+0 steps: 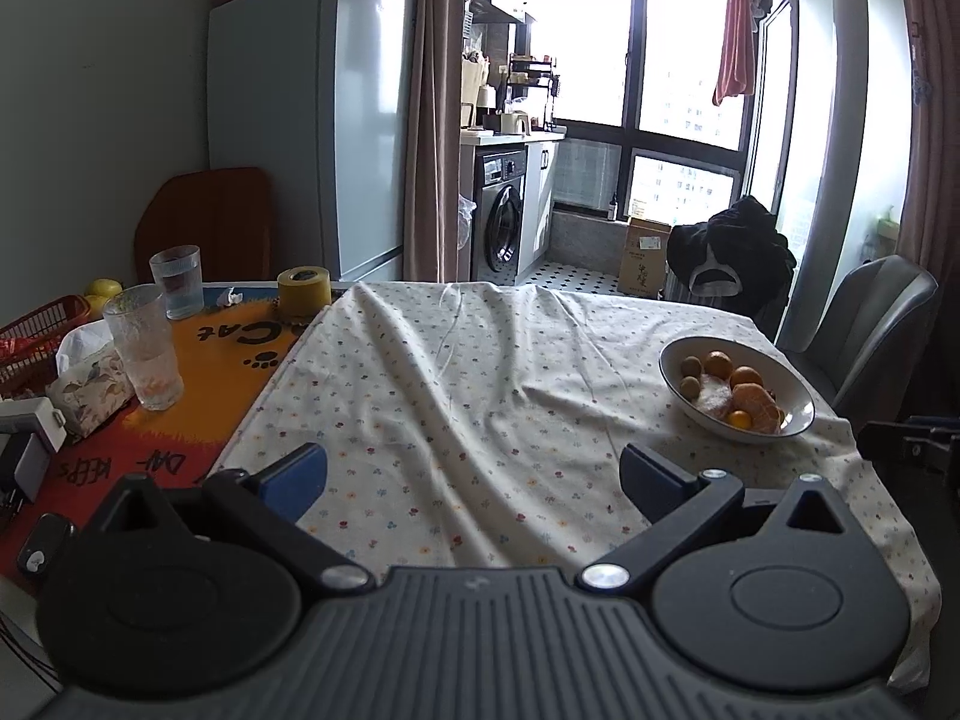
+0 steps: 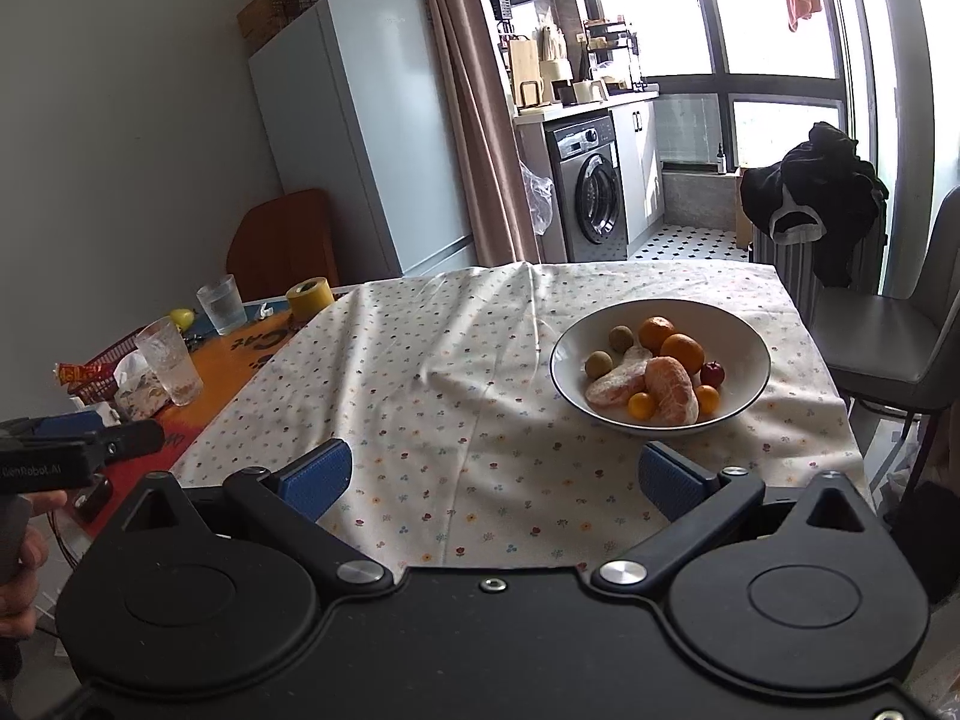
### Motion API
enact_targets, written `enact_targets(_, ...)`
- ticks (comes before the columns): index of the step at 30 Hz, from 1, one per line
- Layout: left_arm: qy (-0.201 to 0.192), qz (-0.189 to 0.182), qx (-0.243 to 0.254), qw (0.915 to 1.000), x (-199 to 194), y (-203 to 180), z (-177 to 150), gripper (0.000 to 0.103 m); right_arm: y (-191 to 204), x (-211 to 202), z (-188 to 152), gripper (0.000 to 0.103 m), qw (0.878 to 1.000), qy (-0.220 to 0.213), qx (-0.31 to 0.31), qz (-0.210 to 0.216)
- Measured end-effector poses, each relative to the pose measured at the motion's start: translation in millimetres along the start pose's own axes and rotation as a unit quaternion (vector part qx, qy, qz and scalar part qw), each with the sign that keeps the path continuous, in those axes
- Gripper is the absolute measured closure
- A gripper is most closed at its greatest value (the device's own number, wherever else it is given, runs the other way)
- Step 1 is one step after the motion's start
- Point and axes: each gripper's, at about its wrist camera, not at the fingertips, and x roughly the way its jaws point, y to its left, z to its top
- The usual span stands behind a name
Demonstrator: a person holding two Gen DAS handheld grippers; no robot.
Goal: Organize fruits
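A white bowl (image 2: pixel 744 372) (image 1: pixel 798 402) stands on the flowered cloth at the right. It holds oranges (image 2: pixel 682 353), peeled citrus pieces (image 2: pixel 672 396), two brown kiwis (image 2: pixel 620 337), small yellow-orange fruits (image 2: pixel 641 405) and a small red fruit (image 2: pixel 713 372). My right gripper (image 2: pixel 495 480) is open and empty, low over the cloth in front of the bowl. My left gripper (image 1: pixel 474 474) is open and empty too, above the cloth left of the bowl; the right wrist view shows its side at the left edge (image 2: pixel 78 450). Yellow fruits (image 1: pixel 103 289) lie at the far left.
Two glasses (image 1: pixel 144 354) (image 1: pixel 177 282), a yellow tape roll (image 1: pixel 303 291), a tissue pack (image 1: pixel 90 390) and a red basket (image 1: pixel 36 336) crowd the orange mat on the left. A grey chair (image 2: pixel 888 348) stands right of the table. The cloth (image 1: pixel 450 372) is rumpled.
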Motion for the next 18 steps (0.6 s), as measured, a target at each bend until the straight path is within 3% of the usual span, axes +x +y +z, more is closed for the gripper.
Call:
enact_targets(6, 0.004, -0.001, 0.021, 0.9998, -9, -5, -5, 0.0, 5, -8, -5, 0.0, 1.0, 0.004, -0.006, 0.002)
enact_targets(18, 0.005, -0.002, 0.009, 0.9999, -13, -3, -5, 0.0, 8, -9, -7, 0.0, 1.0, 0.015, -0.006, 0.004)
